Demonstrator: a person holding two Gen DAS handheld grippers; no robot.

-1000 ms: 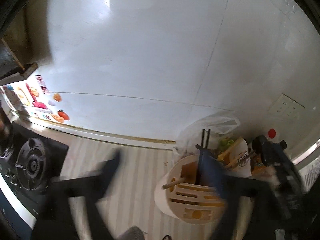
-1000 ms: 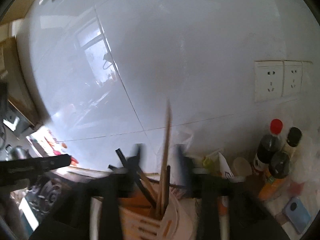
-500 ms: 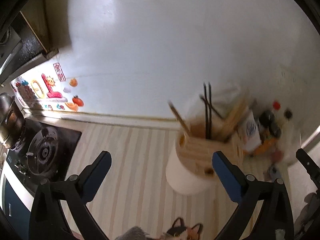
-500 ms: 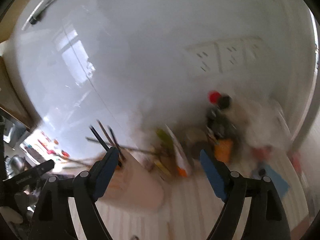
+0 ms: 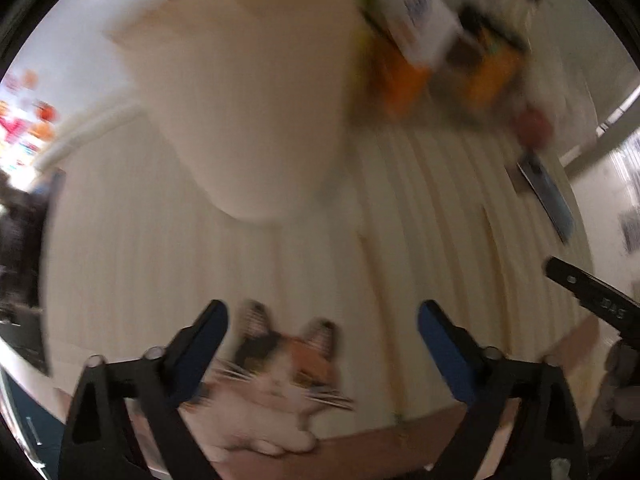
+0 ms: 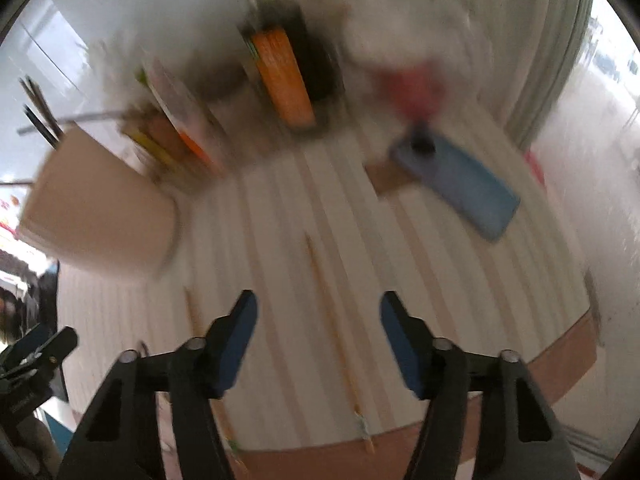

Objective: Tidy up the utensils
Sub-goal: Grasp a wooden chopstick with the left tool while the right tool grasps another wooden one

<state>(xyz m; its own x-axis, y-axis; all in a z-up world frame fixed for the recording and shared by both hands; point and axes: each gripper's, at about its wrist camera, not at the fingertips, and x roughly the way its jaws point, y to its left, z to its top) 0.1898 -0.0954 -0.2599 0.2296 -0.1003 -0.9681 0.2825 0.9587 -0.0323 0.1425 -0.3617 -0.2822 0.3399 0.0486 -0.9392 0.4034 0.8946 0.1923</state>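
A cream utensil holder (image 5: 248, 92) stands on the striped counter, with dark chopsticks sticking out of its top; it also shows in the right wrist view (image 6: 100, 208). Two wooden chopsticks lie flat on the counter: one (image 6: 336, 332) runs between my right gripper's fingers, the other (image 6: 204, 344) lies to its left. One chopstick (image 5: 384, 320) shows in the left wrist view. My left gripper (image 5: 322, 324) is open and empty above a cat-face mat (image 5: 276, 376). My right gripper (image 6: 318, 312) is open and empty above the counter. Both views are blurred.
Sauce bottles and packets (image 6: 288, 76) crowd the back by the wall. A blue phone (image 6: 460, 176) lies at the right. A red blurred object (image 6: 416, 88) sits near it. The counter's front edge (image 6: 440, 432) is close below the grippers. A stove (image 5: 16, 240) is at the far left.
Both grippers have tipped down from the wall and holder toward the counter. The loose chopsticks and the cat mat have come into view. Both grippers stay open.
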